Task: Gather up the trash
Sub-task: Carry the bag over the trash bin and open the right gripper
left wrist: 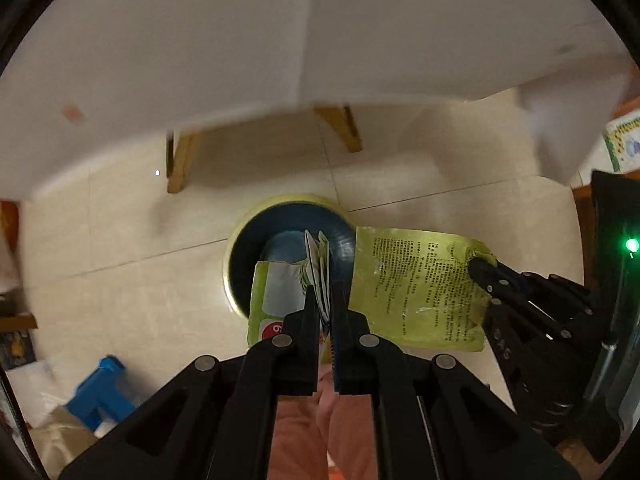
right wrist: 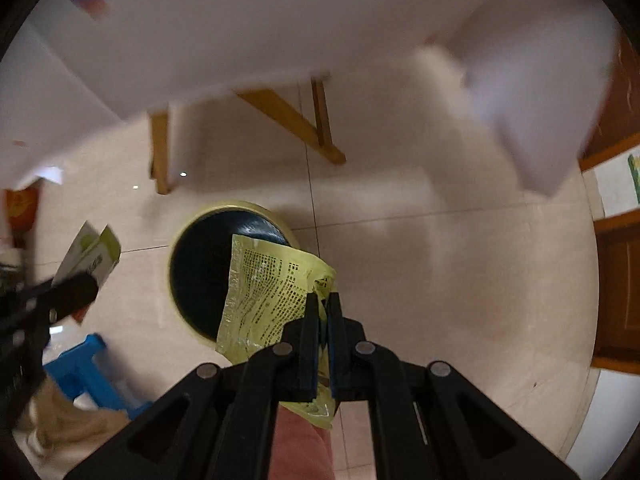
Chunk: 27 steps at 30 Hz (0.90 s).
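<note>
Both grippers hang over the trash bin (left wrist: 288, 248): left gripper (left wrist: 325, 300) pinching a green-white wrapper (left wrist: 276, 296), right gripper (right wrist: 323, 312) pinching a yellow wrapper (right wrist: 264, 292); bin mouth probably toward 11 o'clock of the right fingers (right wrist: 310, 320).

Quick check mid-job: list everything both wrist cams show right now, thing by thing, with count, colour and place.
bin: one, yellow rim, dark liner, on the floor below both grippers
yellow wrapper: one, yellow with black print, clamped in the right gripper, over the bin
green pack: one, green and white, folded, clamped in the left gripper, over the bin
table: one, white top, wooden legs, beyond the bin
stool: one, blue, on the floor at lower left
floor: pale tiles
door: one, brown wood, at far right
left gripper: black, shut on the green pack
right gripper: black, shut on the yellow wrapper
legs: pinkish trousers, at the bottom edge
</note>
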Motion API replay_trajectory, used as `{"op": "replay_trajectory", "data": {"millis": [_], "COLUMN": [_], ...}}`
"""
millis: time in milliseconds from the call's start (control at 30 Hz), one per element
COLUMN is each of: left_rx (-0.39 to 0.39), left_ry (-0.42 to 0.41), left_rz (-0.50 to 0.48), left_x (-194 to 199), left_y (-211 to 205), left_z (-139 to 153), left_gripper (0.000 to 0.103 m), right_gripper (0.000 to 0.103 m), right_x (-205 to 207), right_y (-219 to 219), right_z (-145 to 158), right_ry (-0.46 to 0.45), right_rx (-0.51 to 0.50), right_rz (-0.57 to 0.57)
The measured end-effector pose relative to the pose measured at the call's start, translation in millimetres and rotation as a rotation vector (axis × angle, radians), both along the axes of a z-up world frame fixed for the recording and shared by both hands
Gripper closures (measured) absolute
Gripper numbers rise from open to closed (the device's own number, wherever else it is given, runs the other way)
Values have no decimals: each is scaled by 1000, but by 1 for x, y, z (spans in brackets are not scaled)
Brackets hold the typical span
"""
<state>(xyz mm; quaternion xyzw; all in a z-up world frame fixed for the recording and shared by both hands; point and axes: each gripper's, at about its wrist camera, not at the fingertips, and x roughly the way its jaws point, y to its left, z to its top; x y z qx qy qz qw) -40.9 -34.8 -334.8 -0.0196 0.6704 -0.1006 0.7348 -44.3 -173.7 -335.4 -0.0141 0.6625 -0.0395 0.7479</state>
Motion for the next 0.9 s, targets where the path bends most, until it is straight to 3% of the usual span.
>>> {"op": "replay_trajectory", "data": {"millis": [200,300,433,633,700,900], "left_rx": [-15,-21,-22,-57,-65,-57], "left_ry": [38,53,51,82,91,106], "left_rz": [57,60,43,55,60,58], "left_x": [8,15,18,21,26,20], "left_y": [5,1,-9,-13,-5,-10], "left_z": [-113,-155,-188,-211,-212,-209], "left_gripper": [100,100,100,94,84,79], "right_gripper": [99,99,99,96,95,92], "right_x": [21,26,29,32,30,30], "right_y": [12,15,24,25,23,17], "right_z": [-104,-139,-169,-180,-181,-181], "right_ry": [50,67,74,52,46,50], "right_rx": [-46,-47,-62,-40,-19,31], "right_rz": [-61,-71,-44,-30,-30,-72]}}
